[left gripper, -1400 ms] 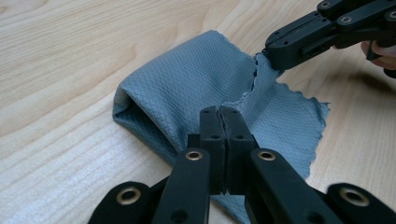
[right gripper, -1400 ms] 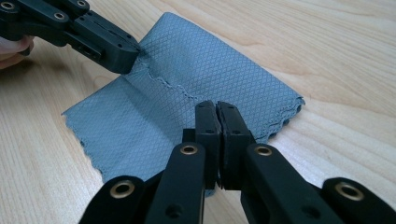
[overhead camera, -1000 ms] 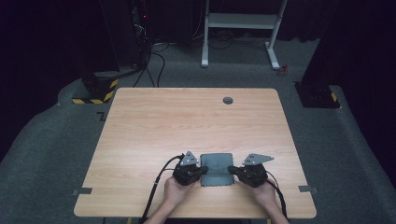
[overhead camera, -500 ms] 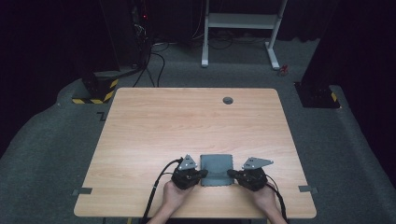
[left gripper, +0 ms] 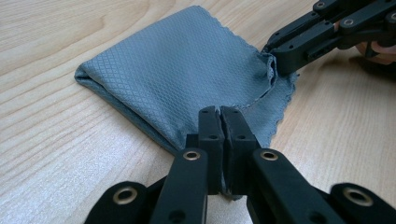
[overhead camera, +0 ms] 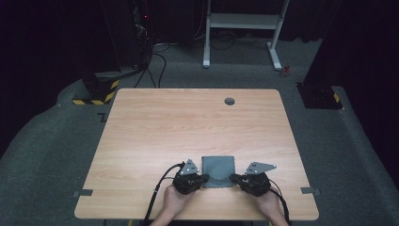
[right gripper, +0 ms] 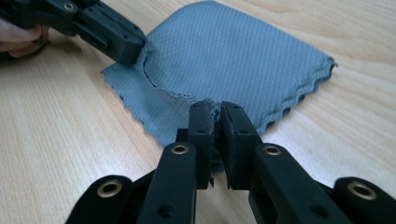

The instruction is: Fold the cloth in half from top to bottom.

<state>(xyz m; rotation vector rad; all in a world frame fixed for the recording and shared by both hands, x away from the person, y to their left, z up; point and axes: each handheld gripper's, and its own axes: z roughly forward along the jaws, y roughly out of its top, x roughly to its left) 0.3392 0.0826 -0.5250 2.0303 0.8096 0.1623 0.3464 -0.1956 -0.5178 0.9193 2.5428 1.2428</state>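
Note:
A folded grey cloth [overhead camera: 218, 170] lies flat near the front edge of the wooden table [overhead camera: 188, 132]. My left gripper [overhead camera: 204, 179] is shut on the cloth's near left corner. My right gripper [overhead camera: 234, 178] is shut on its near right corner. In the left gripper view the cloth [left gripper: 182, 74] spreads ahead of my left gripper [left gripper: 219, 111], whose jaws pinch its edge, and the right gripper [left gripper: 276, 65] bites the far corner. In the right gripper view the cloth [right gripper: 233, 65] is bunched between the jaws of my right gripper [right gripper: 214, 106], and the left gripper [right gripper: 133, 49] holds the other corner.
A round cable hole [overhead camera: 229, 101] sits near the table's far edge. Beyond the table stand a white desk frame [overhead camera: 244, 28] and a dark rack with cables [overhead camera: 136, 42] on grey carpet. Black cables trail from both grippers over the front edge.
Both grippers have shifted slightly toward the front edge, and the cloth has come with them. Both jaws stay pinched on its corners.

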